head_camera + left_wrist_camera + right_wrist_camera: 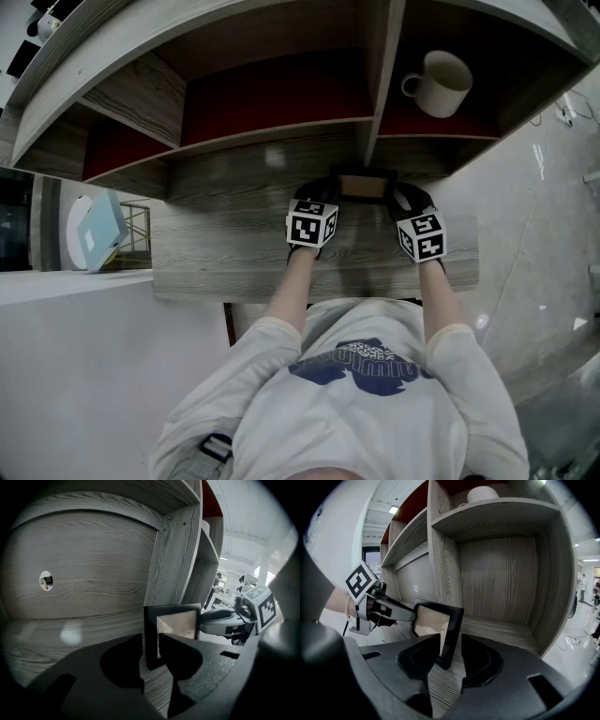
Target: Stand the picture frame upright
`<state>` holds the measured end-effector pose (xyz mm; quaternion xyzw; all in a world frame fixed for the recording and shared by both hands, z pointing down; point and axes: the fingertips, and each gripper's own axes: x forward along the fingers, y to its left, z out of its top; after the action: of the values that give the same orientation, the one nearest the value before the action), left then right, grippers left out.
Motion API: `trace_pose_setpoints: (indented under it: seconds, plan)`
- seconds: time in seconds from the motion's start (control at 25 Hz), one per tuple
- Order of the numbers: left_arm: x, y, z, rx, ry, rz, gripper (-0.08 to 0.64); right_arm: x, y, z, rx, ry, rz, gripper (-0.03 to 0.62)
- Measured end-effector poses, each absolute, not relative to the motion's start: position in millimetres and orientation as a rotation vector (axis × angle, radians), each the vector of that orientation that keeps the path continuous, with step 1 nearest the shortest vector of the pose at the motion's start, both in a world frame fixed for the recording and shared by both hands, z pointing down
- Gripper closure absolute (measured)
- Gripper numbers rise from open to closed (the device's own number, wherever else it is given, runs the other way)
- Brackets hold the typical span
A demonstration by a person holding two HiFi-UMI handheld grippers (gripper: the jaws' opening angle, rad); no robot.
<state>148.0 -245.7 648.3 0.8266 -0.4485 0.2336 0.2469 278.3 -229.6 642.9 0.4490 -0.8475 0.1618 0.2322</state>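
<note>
Black-bordered rectangular picture frame with a beige insert (364, 187) (176, 625) (433, 620): stands on its lower edge on the grey wood-grain desk top (225, 253), below the open grey shelf unit (272, 131) and just in front of its vertical divider (171, 564).

Orientation: the face points out toward the person. The long axis runs left to right across the desk, along the shelf front. Upright or close to it; whether it leans back slightly cannot be told.

Left gripper (323, 192) (150, 651): jaws slightly apart and straddling the frame's left side bar. A thin gap shows on each side of the bar, so the pads are not pressing.

Right gripper (405, 195) (451, 651): jaws wider apart around the frame's right side bar. A clear gap shows on the outer side, so there is no grip.

The frame sits between the two grippers, one at each end, both angled downward toward the desk.

White ceramic mug (439, 82): on the upper right shelf, well apart from the frame.
</note>
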Motion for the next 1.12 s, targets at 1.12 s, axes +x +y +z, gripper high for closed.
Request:
trace_pose_setpoints:
  seconds: [1.12]
  plan:
    - [105.9,-203.8,551.3,2.284,-1.267,0.555,0.459,278.2,-183.9,522.1,1.550,-2.344,0.339,0.428]
